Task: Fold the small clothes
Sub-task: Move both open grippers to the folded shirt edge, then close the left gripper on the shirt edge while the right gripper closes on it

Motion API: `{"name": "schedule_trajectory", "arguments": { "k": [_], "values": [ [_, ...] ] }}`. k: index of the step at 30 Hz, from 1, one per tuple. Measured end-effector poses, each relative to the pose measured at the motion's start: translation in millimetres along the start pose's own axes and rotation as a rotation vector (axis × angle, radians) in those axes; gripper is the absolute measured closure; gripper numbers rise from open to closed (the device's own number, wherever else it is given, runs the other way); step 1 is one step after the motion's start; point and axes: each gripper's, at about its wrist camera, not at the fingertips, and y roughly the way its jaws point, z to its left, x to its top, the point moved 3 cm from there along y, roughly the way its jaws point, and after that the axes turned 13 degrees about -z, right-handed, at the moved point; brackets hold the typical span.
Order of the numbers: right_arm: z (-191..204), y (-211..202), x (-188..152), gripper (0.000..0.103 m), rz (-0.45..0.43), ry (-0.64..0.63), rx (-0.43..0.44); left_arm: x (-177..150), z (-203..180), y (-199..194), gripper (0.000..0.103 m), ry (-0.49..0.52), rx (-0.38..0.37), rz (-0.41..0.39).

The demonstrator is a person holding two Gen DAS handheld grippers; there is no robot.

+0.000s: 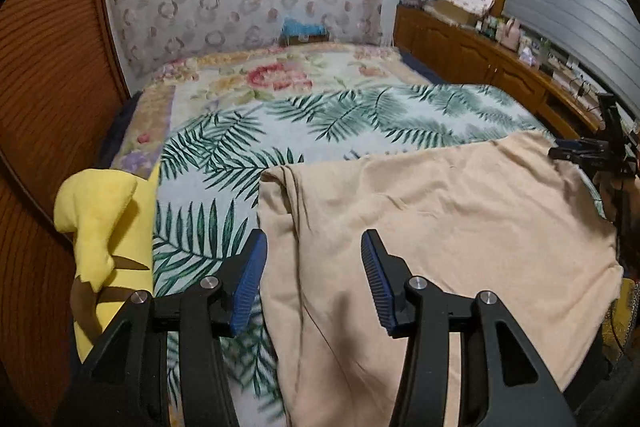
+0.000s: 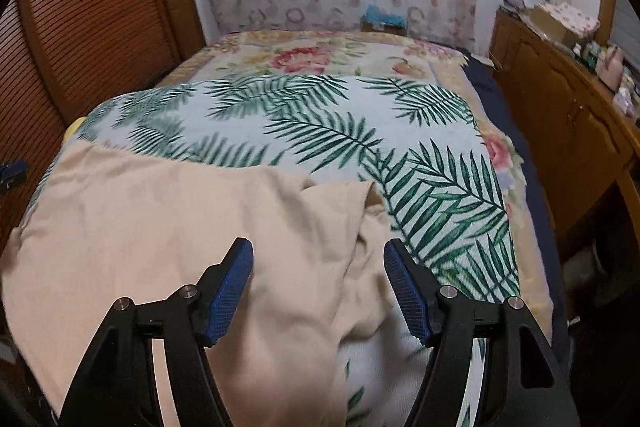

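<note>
A beige garment point(image 1: 440, 219) lies spread on the palm-leaf blanket point(image 1: 320, 119) over the bed. My left gripper point(image 1: 314, 251) is open above the garment's left edge, nothing between its blue pads. In the right wrist view the same beige garment point(image 2: 160, 219) shows a bunched, folded-over right side. My right gripper point(image 2: 318, 259) hangs open over that bunched part, its pads apart from the cloth. The right gripper point(image 1: 580, 153) also shows at the garment's far right corner in the left wrist view.
A yellow cloth point(image 1: 108, 227) lies at the bed's left edge. A floral quilt point(image 1: 280, 75) covers the far part of the bed. A slatted wooden door point(image 1: 48, 75) stands on the left. A wooden cabinet point(image 2: 568, 123) with clutter runs along the right wall.
</note>
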Motion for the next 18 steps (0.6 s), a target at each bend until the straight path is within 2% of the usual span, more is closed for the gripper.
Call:
{"name": "schedule_trajectory", "arguments": {
  "k": [4, 9, 15, 17, 18],
  "values": [
    [-7.2, 14.3, 4.0, 0.033, 0.021, 0.027, -0.009, 0.9, 1.8, 23.2, 0.053, 0.005, 0.0, 0.04],
    [-13.7, 17.5, 0.4, 0.033, 0.04, 0.039, -0.009, 2.9, 1.3, 36.1, 0.053, -0.023, -0.007, 0.048],
    [-10.9, 17.0, -0.3, 0.033, 0.037, -0.012, -0.012, 0.7, 9.3, 54.1, 0.053, -0.026, 0.02, 0.083],
    [-7.5, 15.8, -2.0, 0.037, 0.033, -0.039, -0.014, -1.7, 11.8, 60.2, 0.053, -0.032, 0.022, 0.1],
    [-6.4, 14.4, -2.5, 0.044, 0.028, -0.044, -0.008, -4.6, 12.7, 64.1, 0.053, -0.036, 0.019, 0.112]
  ]
}}
